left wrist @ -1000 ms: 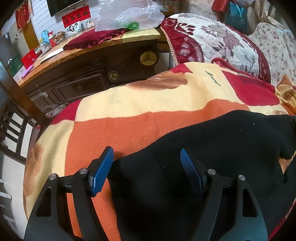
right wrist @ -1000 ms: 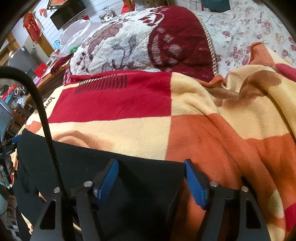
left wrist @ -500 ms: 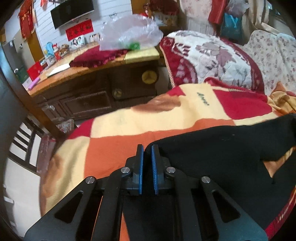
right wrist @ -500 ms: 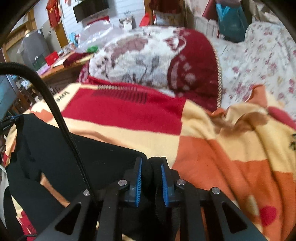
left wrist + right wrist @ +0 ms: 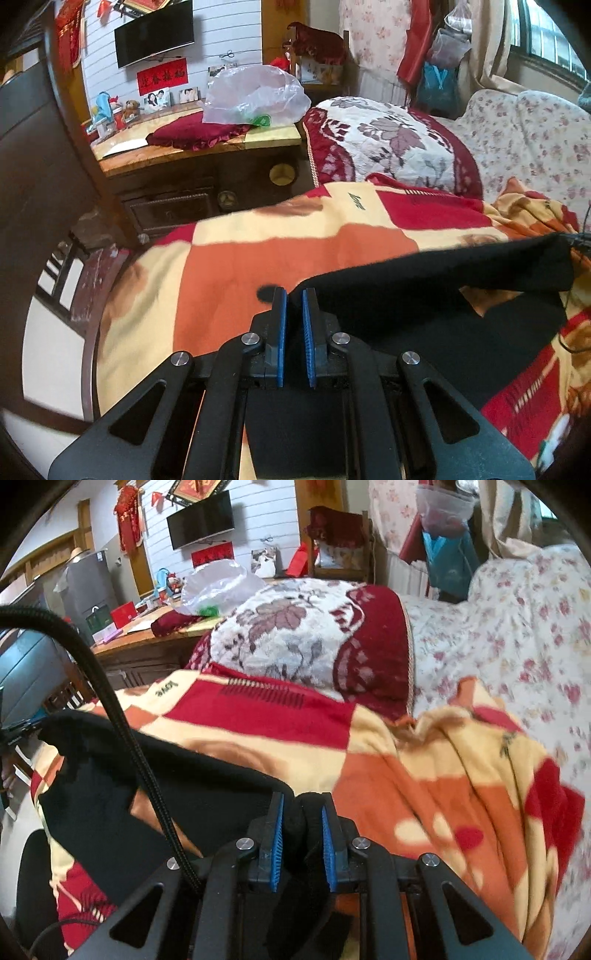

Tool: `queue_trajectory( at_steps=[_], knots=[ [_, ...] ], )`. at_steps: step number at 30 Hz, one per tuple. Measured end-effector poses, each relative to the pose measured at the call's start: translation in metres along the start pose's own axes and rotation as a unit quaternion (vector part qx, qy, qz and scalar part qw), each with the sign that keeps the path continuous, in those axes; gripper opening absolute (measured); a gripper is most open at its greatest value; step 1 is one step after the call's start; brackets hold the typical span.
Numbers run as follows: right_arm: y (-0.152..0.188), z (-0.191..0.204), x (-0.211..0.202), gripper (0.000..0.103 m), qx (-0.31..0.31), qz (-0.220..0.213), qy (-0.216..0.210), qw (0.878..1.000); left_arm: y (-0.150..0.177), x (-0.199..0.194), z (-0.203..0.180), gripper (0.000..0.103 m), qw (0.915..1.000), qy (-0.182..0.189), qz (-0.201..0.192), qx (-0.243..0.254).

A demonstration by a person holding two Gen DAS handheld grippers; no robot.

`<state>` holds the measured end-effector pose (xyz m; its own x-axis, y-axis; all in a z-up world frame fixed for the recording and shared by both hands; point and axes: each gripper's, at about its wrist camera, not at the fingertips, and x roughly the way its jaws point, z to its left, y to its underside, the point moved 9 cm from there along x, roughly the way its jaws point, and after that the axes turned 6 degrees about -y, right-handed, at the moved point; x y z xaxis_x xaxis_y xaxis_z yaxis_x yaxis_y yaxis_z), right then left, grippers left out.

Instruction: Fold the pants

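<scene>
Bed under a checked orange, red and cream fleece blanket point(image 5: 258, 266) carries the black fabric pants point(image 5: 443, 280), one edge lifted clear, left tool point(image 5: 294, 295) and right tool point(image 5: 302, 803) each clenched on a corner, probably to fold.

Blanket point(image 5: 295, 254): script word "Love" point(image 5: 356, 201) in dark thread. Red wall banner point(image 5: 162, 78): gold Chinese characters, not legible. Nothing else readable.
</scene>
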<state>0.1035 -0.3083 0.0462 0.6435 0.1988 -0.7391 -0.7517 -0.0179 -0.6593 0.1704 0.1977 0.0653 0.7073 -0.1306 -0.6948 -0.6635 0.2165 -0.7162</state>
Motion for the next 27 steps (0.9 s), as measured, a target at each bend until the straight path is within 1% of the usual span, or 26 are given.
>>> queue_trajectory(
  at_steps=[5, 8, 10, 13, 16, 17, 18, 19, 21, 22, 23, 25, 27],
  knots=[
    [0.037, 0.009, -0.011, 0.017, -0.001, 0.021, -0.003, 1.0, 0.04, -0.021, -0.007, 0.007, 0.9999, 0.006, 0.01, -0.002],
    [0.063, 0.017, -0.017, 0.017, -0.006, 0.043, -0.007, 0.999, 0.069, -0.02, -0.007, 0.007, 0.9994, 0.001, 0.033, -0.006],
    [0.077, 0.024, -0.018, 0.017, -0.021, 0.055, -0.006, 0.998, 0.085, -0.017, -0.005, 0.007, 0.9988, -0.005, 0.046, -0.013],
    [0.099, 0.038, -0.011, 0.017, -0.037, 0.093, -0.017, 0.995, 0.105, -0.013, 0.005, 0.007, 0.9974, -0.014, 0.063, -0.033],
    [0.127, 0.055, -0.001, 0.018, -0.049, 0.154, -0.05, 0.986, 0.122, -0.012, 0.014, 0.007, 0.9948, -0.013, 0.081, -0.061],
    [0.135, 0.059, 0.001, 0.019, -0.059, 0.168, -0.048, 0.983, 0.127, -0.013, 0.016, 0.007, 0.9937, -0.01, 0.088, -0.069],
    [0.14, 0.061, 0.003, 0.021, -0.066, 0.175, -0.047, 0.981, 0.129, -0.014, 0.019, 0.007, 0.9927, -0.008, 0.092, -0.078],
    [0.145, 0.063, 0.004, 0.027, -0.069, 0.185, -0.045, 0.979, 0.13, -0.015, 0.021, 0.007, 0.9916, -0.005, 0.095, -0.087],
    [0.144, 0.063, 0.001, 0.029, -0.061, 0.189, -0.048, 0.979, 0.131, -0.02, 0.024, 0.007, 0.9886, 0.006, 0.103, -0.11],
    [0.142, 0.066, -0.003, 0.029, -0.054, 0.184, -0.057, 0.98, 0.13, -0.021, 0.025, 0.007, 0.9873, 0.014, 0.105, -0.119],
    [0.139, 0.068, -0.009, 0.032, -0.045, 0.179, -0.068, 0.98, 0.129, -0.024, 0.025, 0.007, 0.9862, 0.02, 0.106, -0.125],
    [0.136, 0.072, -0.019, 0.037, -0.038, 0.183, -0.078, 0.979, 0.126, -0.028, 0.023, 0.008, 0.9863, 0.02, 0.103, -0.128],
    [0.133, 0.085, -0.031, 0.039, -0.045, 0.183, -0.099, 0.977, 0.122, -0.029, 0.02, 0.008, 0.9862, 0.024, 0.101, -0.128]
  ],
)
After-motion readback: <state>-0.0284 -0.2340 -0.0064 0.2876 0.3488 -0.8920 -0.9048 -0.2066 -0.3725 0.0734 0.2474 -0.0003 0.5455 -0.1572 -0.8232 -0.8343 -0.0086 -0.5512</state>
